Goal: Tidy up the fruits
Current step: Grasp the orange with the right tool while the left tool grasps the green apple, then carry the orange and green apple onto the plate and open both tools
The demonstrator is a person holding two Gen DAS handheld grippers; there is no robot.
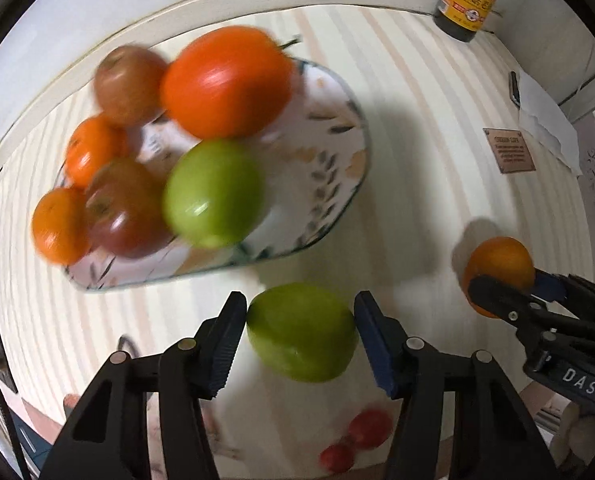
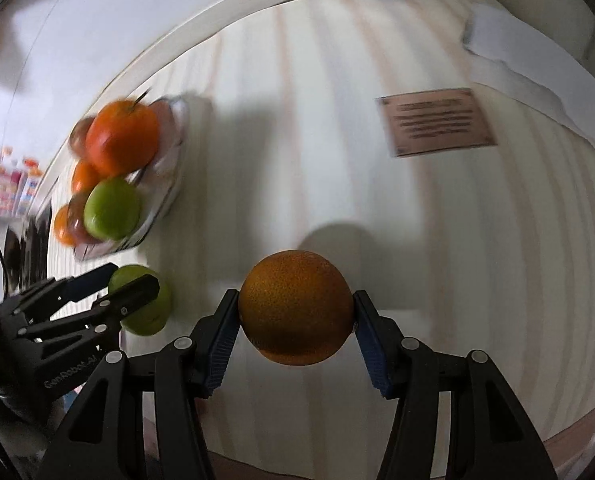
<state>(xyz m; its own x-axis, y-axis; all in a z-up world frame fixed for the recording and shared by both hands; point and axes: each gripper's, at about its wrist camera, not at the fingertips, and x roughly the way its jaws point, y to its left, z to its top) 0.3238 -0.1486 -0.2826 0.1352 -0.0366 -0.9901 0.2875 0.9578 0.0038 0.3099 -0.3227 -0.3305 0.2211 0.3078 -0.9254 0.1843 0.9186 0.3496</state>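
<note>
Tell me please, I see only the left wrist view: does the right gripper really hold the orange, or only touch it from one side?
Observer: It holds it. In the right wrist view the orange sits between both fingers of the right gripper, with a pad against each side.
Operator: Is there anything on the table just ahead of that orange?
Observer: A bare stretch of striped cloth; the brown card lies further off to the right.
Operator: And my green apple, can you see it from there?
Observer: Yes. The green apple sits between the fingers of the left gripper, in front of the plate.
</note>
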